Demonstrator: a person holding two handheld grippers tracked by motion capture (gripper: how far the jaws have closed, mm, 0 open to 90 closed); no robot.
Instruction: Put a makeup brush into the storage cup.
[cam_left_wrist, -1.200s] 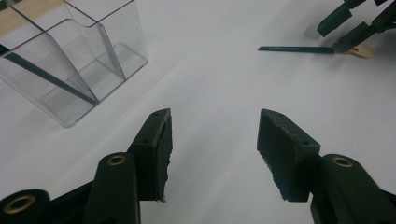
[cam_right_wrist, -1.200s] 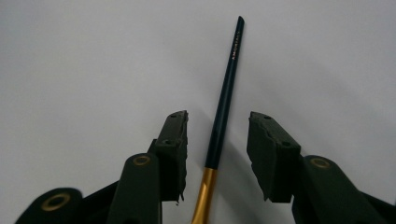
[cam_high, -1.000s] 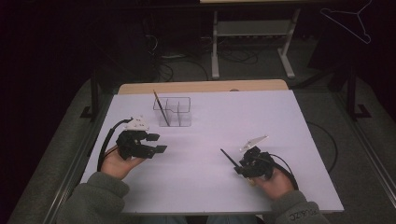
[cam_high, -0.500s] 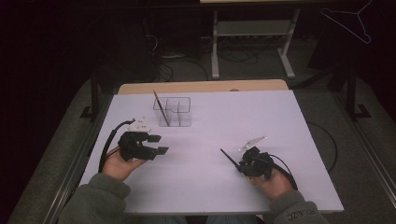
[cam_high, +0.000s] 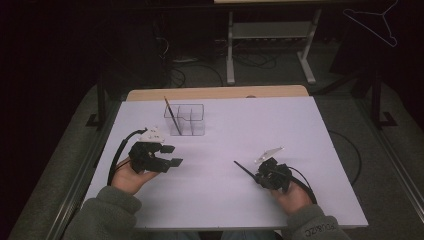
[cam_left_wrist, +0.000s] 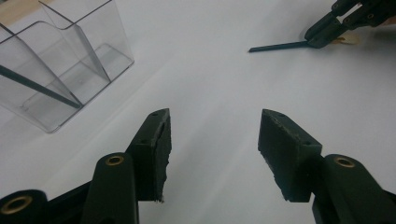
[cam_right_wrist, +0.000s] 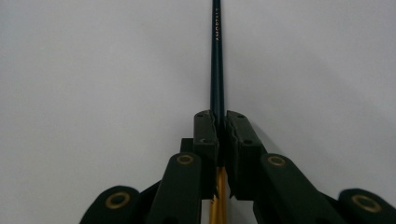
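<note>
High view: my right gripper (cam_high: 253, 173) sits low on the white table (cam_high: 300, 130), near the front edge, clamped on a dark pencil (cam_high: 244, 169) that sticks out toward the clear organizer (cam_high: 190, 120). Its jaws have just been closing, pencil between them. My left gripper (cam_high: 170, 155) rests apart, jaws spread, nothing in them, parked just short of the organizer, probably ready to steady it. A second pencil (cam_high: 172, 116) already leans in the left compartment, so I judge this one goes there too.

Left gripper view: pads wide apart over bare table; organizer (cam_left_wrist: 70, 60) at upper left with the leaning pencil (cam_left_wrist: 37, 86), which this view shows resting on the floor of its cell.

Right gripper view: pads pinch the pencil (cam_right_wrist: 217, 60) near its yellow back end; printed lettering runs along the shaft, unreadable.
</note>
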